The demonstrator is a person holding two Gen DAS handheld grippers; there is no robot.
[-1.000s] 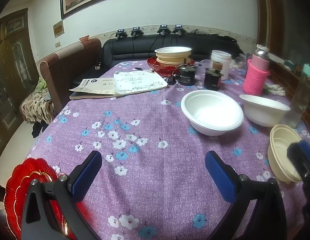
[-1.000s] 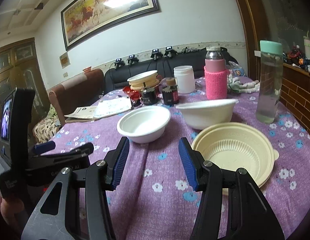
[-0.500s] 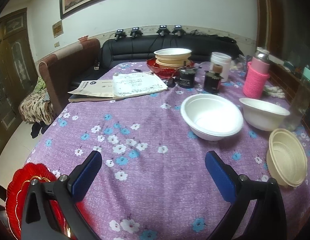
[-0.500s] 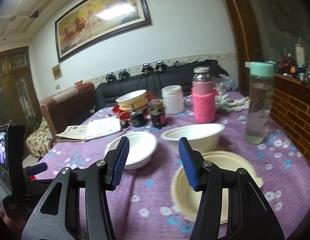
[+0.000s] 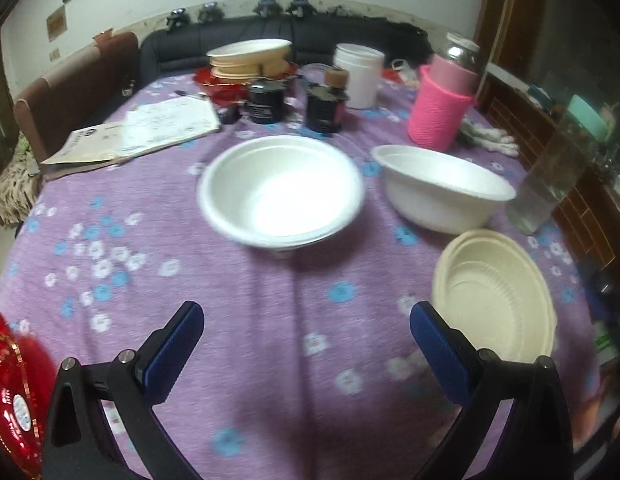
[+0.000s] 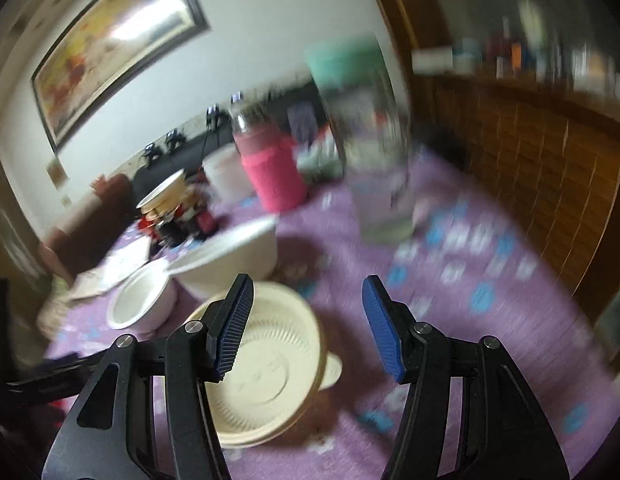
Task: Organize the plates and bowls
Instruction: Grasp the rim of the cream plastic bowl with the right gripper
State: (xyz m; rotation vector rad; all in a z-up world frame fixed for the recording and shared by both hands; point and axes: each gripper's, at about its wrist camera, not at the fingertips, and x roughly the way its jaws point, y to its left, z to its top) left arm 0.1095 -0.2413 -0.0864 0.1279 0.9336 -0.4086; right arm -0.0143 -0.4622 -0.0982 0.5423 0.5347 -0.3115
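Both grippers empty over the purple tablecloth [image 5: 269,312]: right gripper [image 6: 307,320], jaws just spread wide, its left pad above the cream bowl [image 6: 265,364], presumably to grasp its rim; left gripper [image 5: 305,344] agape, white bowl [image 5: 281,196] at twelve o'clock.

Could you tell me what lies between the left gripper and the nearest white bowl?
Only bare purple flowered tablecloth lies between the open left gripper and the white bowl; the left wrist view shows it.
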